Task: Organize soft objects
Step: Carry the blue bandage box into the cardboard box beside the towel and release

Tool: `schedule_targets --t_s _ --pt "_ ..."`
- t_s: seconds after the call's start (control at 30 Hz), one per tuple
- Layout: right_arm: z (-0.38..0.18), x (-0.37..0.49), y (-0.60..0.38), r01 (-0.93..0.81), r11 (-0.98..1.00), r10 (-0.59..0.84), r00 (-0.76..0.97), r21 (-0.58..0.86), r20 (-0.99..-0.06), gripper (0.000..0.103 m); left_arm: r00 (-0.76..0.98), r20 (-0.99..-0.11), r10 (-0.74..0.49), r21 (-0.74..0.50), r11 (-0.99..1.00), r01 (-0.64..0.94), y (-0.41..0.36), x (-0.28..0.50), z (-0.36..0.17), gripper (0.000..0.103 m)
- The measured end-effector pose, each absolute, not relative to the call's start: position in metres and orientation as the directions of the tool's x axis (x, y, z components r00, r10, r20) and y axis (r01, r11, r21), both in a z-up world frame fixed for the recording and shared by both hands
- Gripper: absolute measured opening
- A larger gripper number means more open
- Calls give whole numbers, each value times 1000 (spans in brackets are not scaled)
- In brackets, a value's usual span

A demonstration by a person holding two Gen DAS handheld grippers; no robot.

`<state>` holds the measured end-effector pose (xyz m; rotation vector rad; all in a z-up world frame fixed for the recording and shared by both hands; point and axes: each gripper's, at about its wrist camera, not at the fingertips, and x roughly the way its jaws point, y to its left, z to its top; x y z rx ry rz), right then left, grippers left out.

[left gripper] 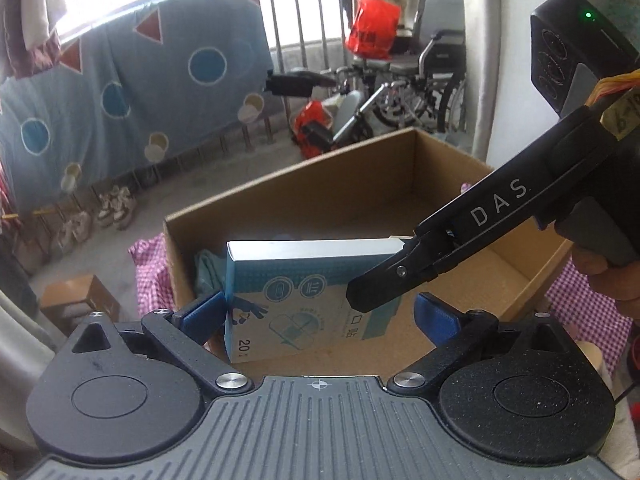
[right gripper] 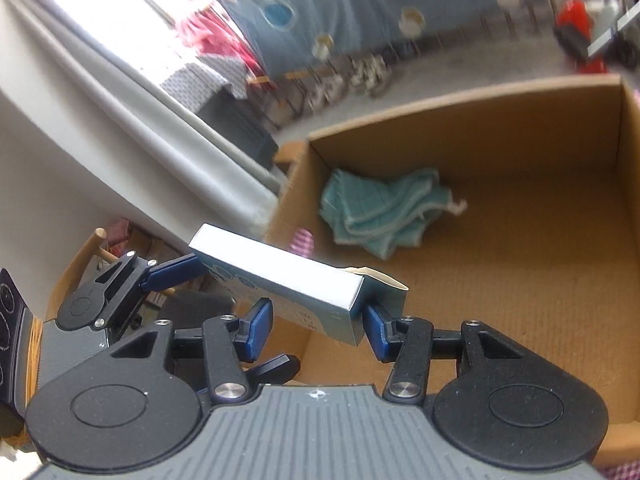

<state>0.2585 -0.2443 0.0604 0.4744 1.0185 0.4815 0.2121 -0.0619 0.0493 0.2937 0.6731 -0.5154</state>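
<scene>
A flat blue-and-white carton (left gripper: 304, 292) marked "20" hangs over the near left part of an open cardboard box (left gripper: 300, 168). My right gripper (right gripper: 318, 324) is shut on the carton (right gripper: 288, 276) at one end. In the left wrist view it reaches in from the right, one black finger (left gripper: 376, 288) lying across the carton's printed face. My left gripper (left gripper: 320, 308) is open around the carton: the left pad touches its edge, the right pad stands apart. A folded teal cloth (right gripper: 380, 216) lies in the far left corner of the box (right gripper: 460, 136).
A pink checked cloth (left gripper: 148, 272) lies under the cardboard box. Beyond it are a small brown carton (left gripper: 80, 300) on the floor, shoes (left gripper: 116, 208), a blue blanket (left gripper: 140, 92) on a railing, a wheelchair (left gripper: 432, 76) and a red bag (left gripper: 372, 28).
</scene>
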Motion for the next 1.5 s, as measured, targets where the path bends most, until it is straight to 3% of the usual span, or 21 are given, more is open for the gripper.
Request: schedule_targets --t_s 0.2,0.37,0.83,1.2,1.5 --pt "-3 320 -263 3 770 613 273 638 -742 52 568 -770 -289 80 841 536 -71 248 20 101" --pt "-31 345 -269 80 782 584 253 618 -771 52 585 -761 -282 70 860 505 -61 245 23 101" --pt "-29 360 -236 4 899 429 197 439 -881 52 686 -639 -349 -86 918 387 27 180 62 102" --pt "-34 381 -190 -43 927 374 171 372 -912 52 672 -656 -344 -125 928 352 49 169 42 102" --pt "-21 379 -198 25 930 355 202 367 -913 52 676 -657 -333 -126 933 337 57 162 36 102"
